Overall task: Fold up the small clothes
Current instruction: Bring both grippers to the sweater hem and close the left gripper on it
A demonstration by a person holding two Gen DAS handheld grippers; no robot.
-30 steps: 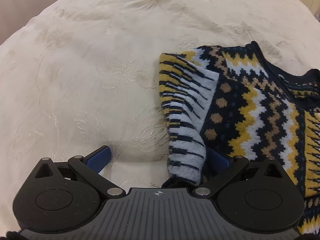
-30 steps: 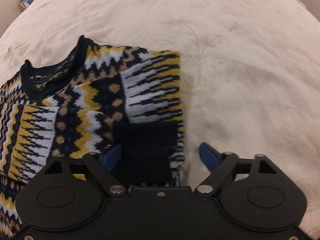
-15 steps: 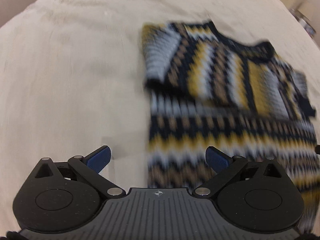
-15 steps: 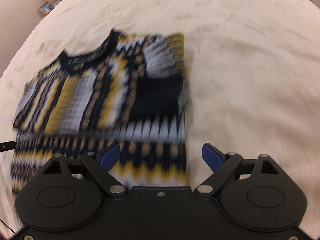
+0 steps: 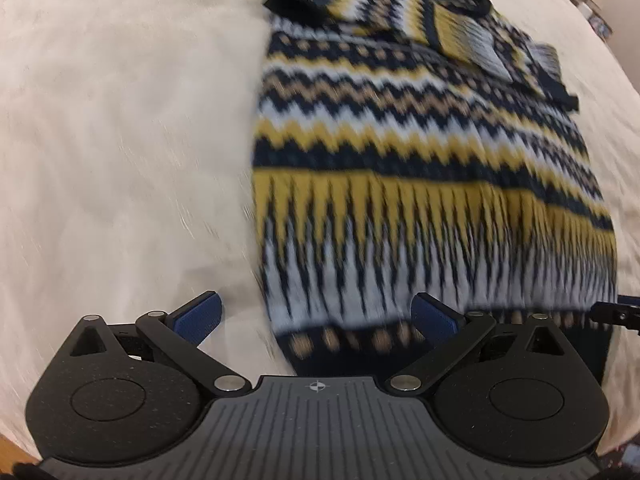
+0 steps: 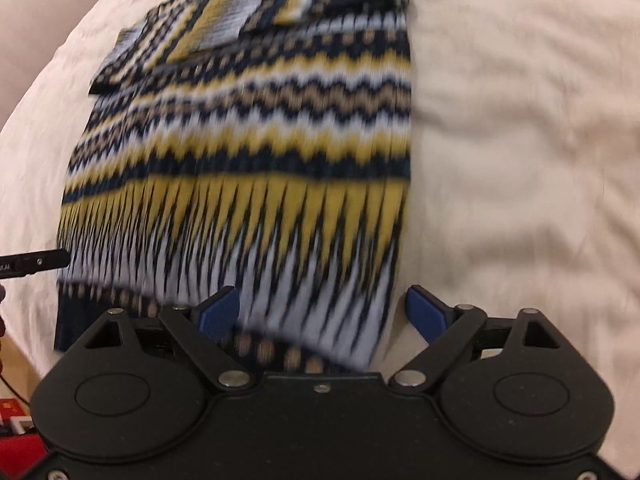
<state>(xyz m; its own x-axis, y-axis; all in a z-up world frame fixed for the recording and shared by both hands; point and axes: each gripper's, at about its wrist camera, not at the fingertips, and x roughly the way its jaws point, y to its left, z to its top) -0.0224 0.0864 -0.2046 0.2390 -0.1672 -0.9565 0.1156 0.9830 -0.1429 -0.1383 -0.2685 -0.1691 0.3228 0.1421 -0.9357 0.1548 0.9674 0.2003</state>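
Left wrist view: left claw (image 5: 316,314) released over sweater (image 5: 420,168) hem corner; right claw (image 6: 322,310) likewise spread. Pinch both hem corners evenly, then fold toward collar.

Home bedroom, cream embroidered bedspread (image 5: 120,140)

Your surface: cream embroidered bedspread (image 5: 120,140); on it, one navy, yellow and white zigzag-knit sweater (image 5: 420,168), sleeves folded in.
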